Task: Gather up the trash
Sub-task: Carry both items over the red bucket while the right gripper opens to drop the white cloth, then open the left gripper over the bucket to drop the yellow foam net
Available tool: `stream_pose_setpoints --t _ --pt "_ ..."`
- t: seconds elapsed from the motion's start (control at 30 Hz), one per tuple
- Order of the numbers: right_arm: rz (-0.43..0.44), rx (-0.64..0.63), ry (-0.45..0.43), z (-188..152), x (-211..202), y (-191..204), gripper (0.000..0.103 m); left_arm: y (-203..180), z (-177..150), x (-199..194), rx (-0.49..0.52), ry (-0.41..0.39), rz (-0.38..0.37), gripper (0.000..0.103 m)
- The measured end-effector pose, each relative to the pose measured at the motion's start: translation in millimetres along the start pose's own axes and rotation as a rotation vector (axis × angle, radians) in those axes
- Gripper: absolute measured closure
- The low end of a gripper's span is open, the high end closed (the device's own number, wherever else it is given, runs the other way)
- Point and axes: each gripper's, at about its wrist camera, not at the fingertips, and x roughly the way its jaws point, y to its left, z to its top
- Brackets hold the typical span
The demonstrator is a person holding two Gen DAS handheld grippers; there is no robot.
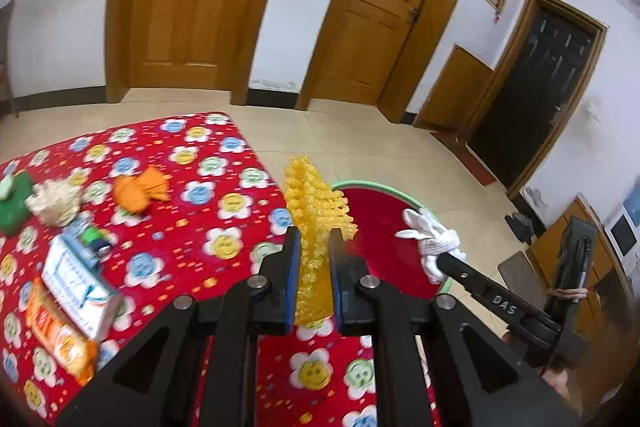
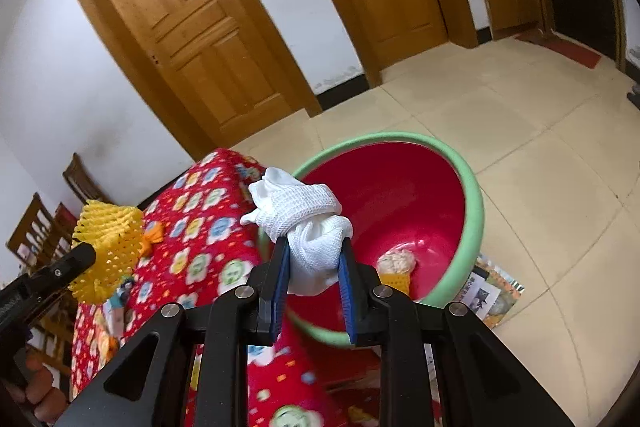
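Right claw pinches a white cloth wad just short of the basin's near rim — the basin lies ahead and below. Left claw, pressed on yellow foam netting, sits farther back over the tabletop — right is nearer.

Counts around the two grippers

One yellow foam net, one white cloth wad, one basin, two brown doors, one orange scrap left of the left gripper.
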Motion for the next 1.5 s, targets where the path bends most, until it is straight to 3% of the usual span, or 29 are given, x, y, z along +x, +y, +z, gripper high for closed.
stream_pose_setpoints --t 0.3,0.87,0.97,1.03,1.5 --pt "-0.045 0.038 0.031 10.4 27.9 -26.2 0.072 -24.6 7.7 45.5 0.053 0.053 -0.029 0.090" --pt "-0.062 0.080 -0.020 15.8 19.4 -51.7 0.072 -47.4 -7.1 109.4 0.115 0.155 -0.034 0.088" --pt "-0.066 0.086 -0.028 15.7 15.7 -53.3 0.072 -51.0 -8.9 114.0 0.125 0.163 -0.038 0.082" --pt "-0.069 0.083 -0.029 15.7 14.9 -53.1 0.072 -52.8 -9.6 115.3 0.125 0.173 -0.045 0.071" --pt "-0.064 0.092 -0.039 16.9 12.5 -53.3 0.072 -72.6 -7.9 109.0 0.162 0.151 -0.095 0.047"
